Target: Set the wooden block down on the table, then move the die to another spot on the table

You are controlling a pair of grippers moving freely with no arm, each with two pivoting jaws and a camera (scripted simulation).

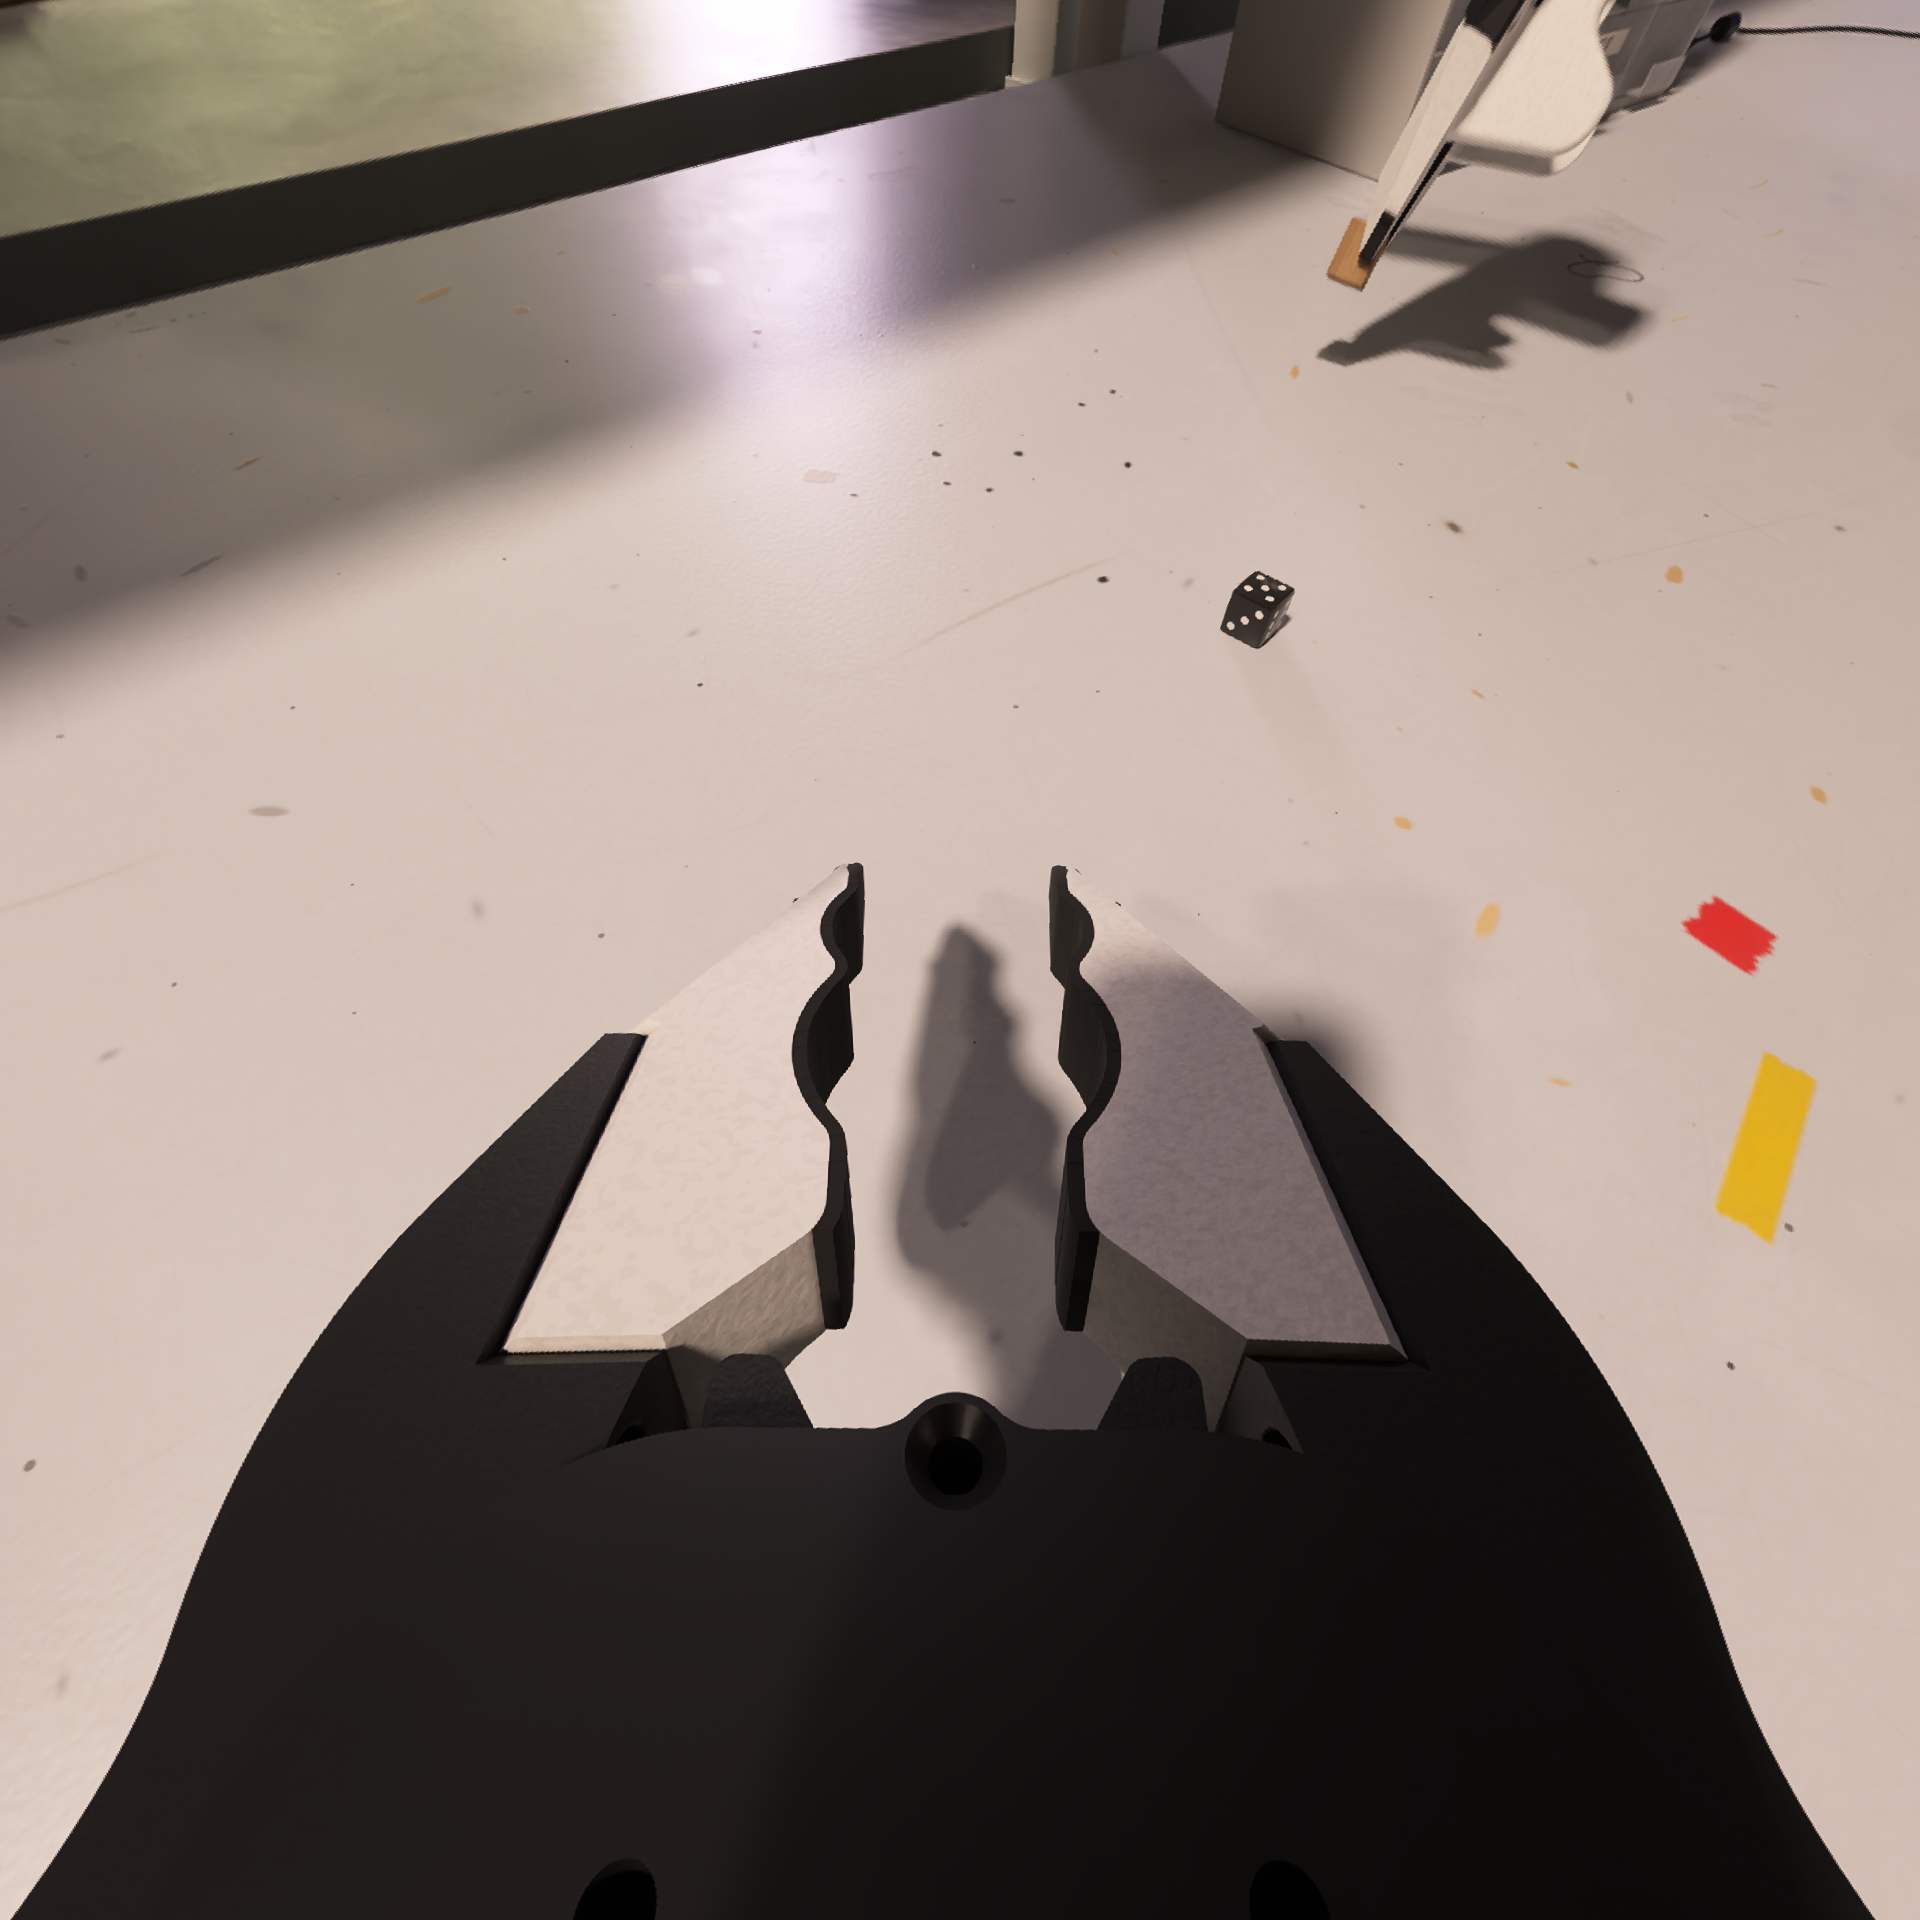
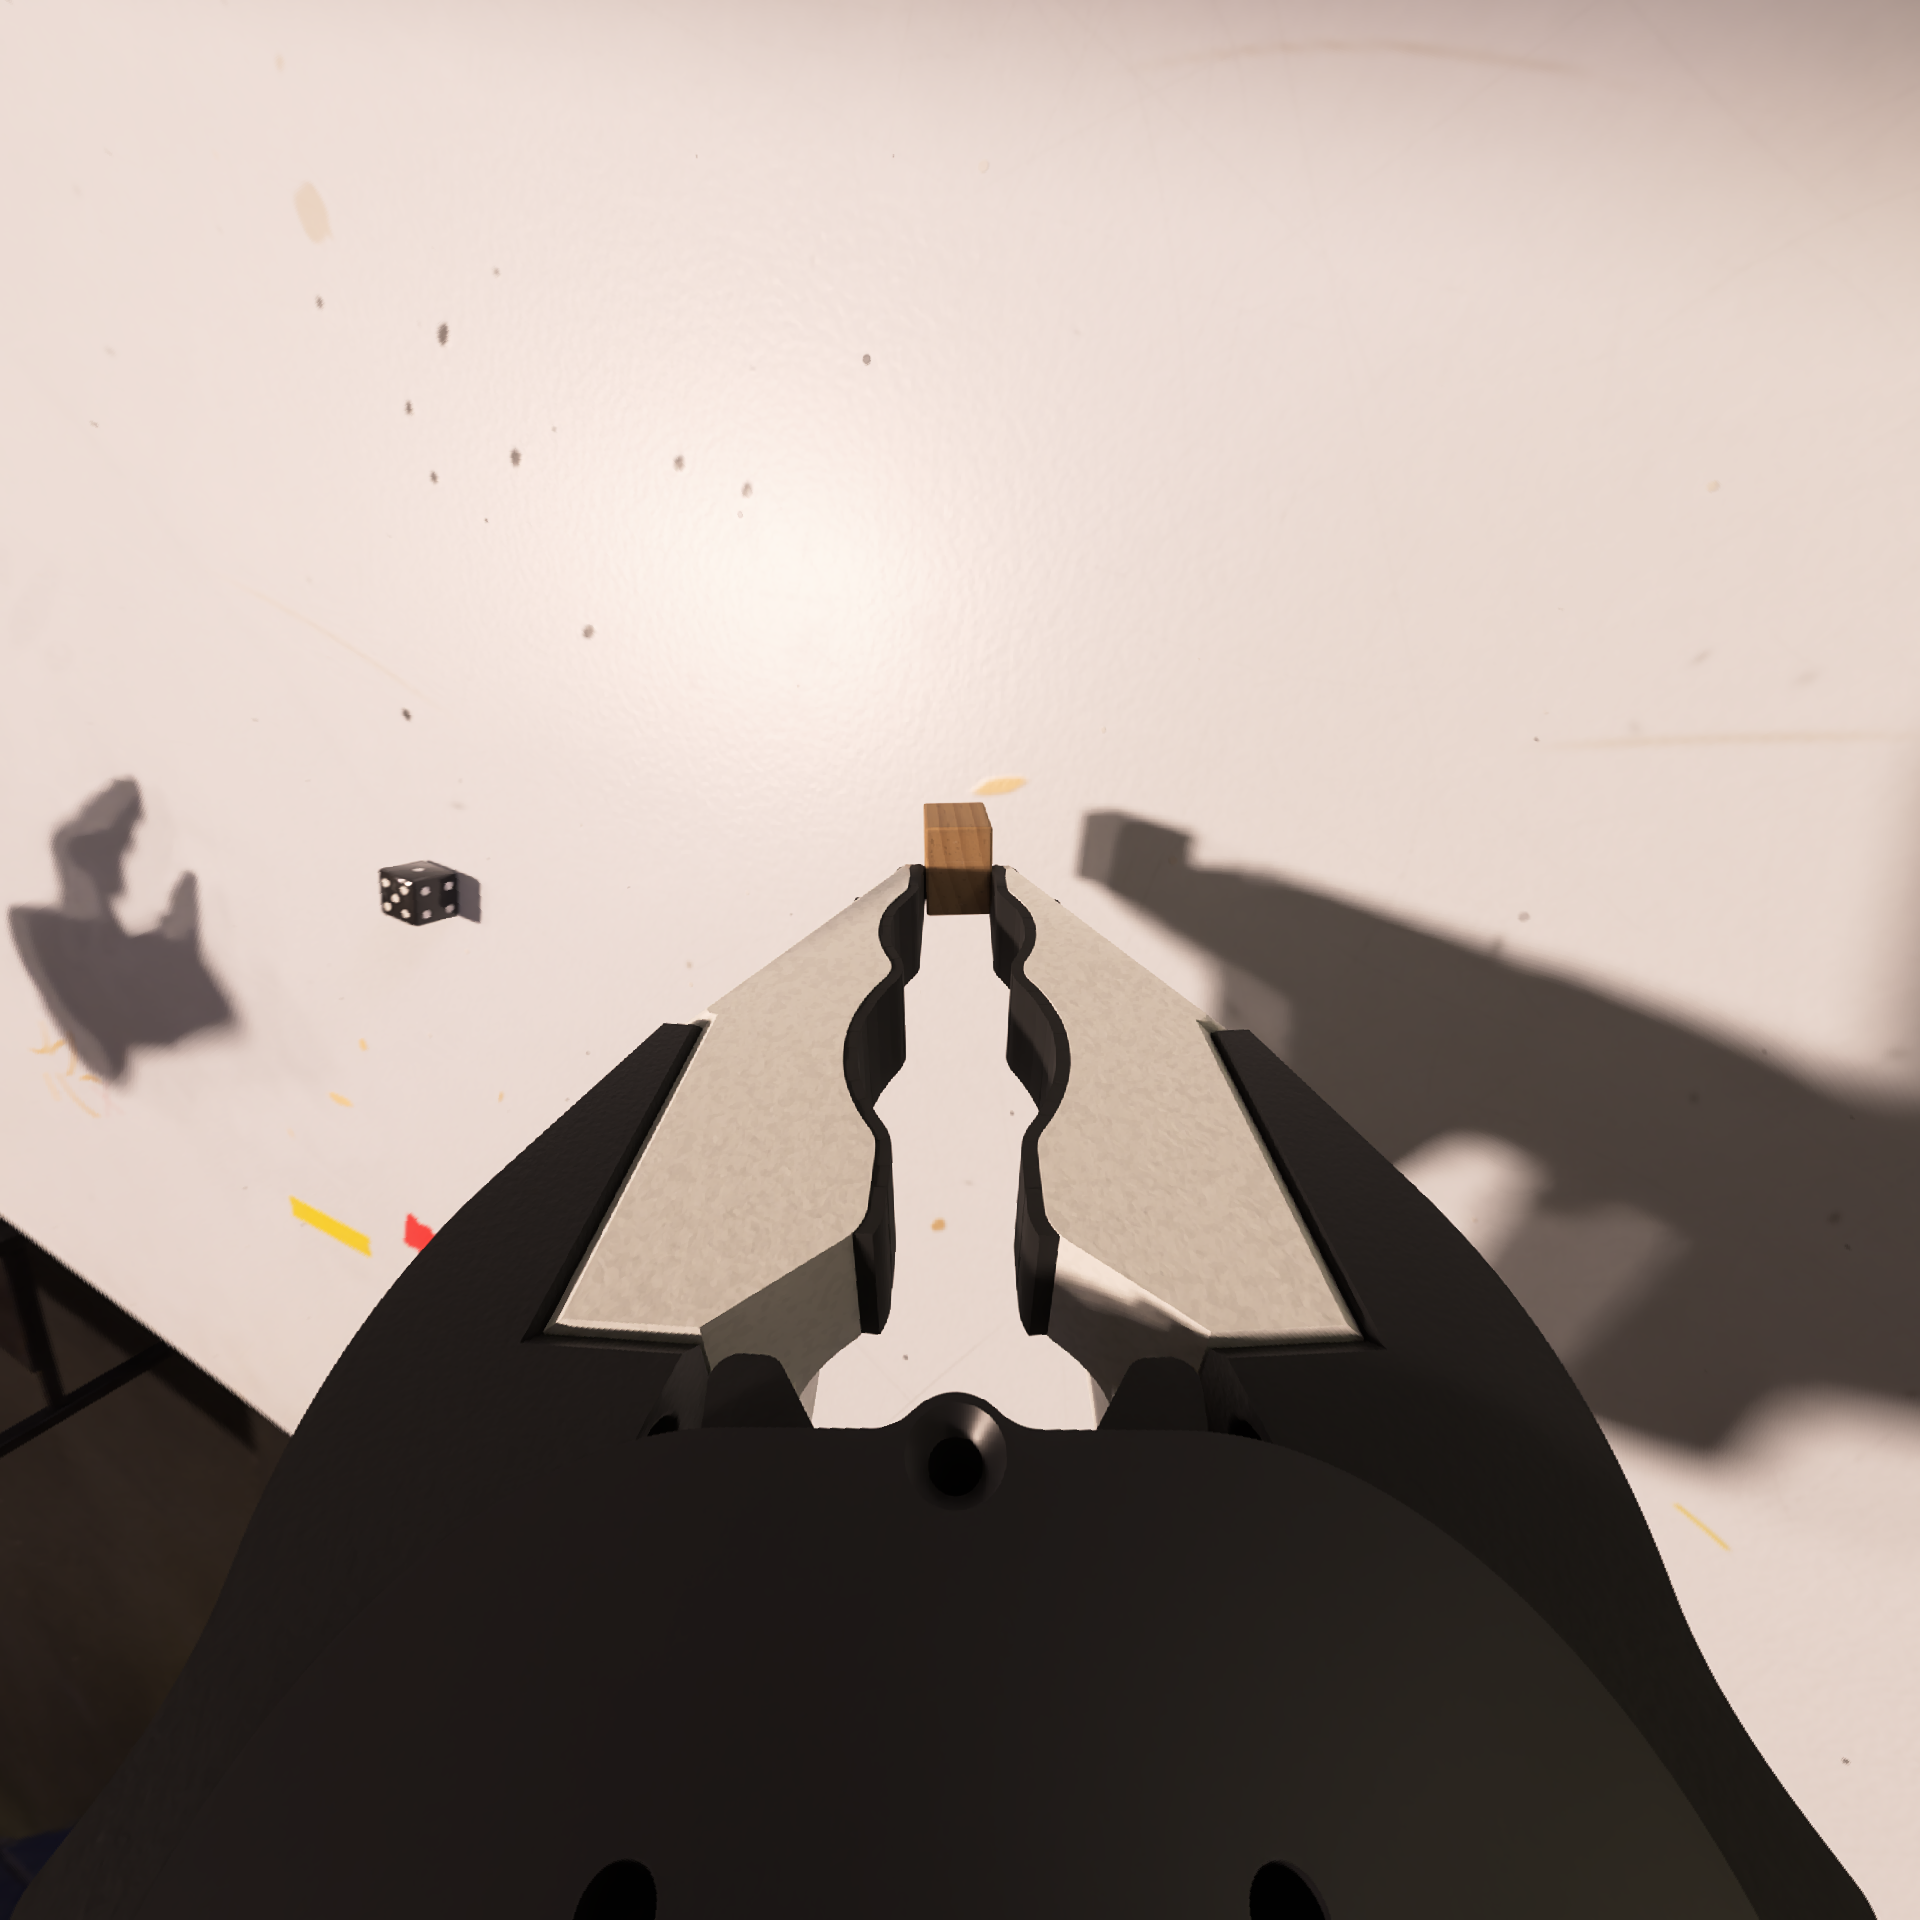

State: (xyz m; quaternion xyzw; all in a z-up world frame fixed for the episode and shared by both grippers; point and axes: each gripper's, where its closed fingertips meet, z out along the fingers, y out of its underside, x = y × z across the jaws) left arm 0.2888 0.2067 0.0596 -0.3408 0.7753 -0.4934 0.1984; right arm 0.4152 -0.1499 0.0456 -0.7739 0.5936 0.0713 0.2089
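The small wooden block (image 2: 956,844) is pinched between the tips of my right gripper (image 2: 957,883), which is shut on it and points down at the white table (image 2: 1039,416). In the left wrist view the right gripper (image 1: 1387,231) holds the block (image 1: 1349,258) at or just above the table, far off at the upper right; I cannot tell if it touches. The black die (image 1: 1257,610) with white pips lies on the table ahead and right of my left gripper (image 1: 956,878), which is open and empty. The die (image 2: 419,894) also shows left of the right gripper.
Red tape (image 1: 1730,935) and yellow tape (image 1: 1766,1148) mark the table to the left gripper's right. A pale box (image 1: 1299,83) stands behind the right gripper. The table's dark far edge (image 1: 520,177) runs across the top left; its near corner (image 2: 125,1309) shows in the right wrist view.
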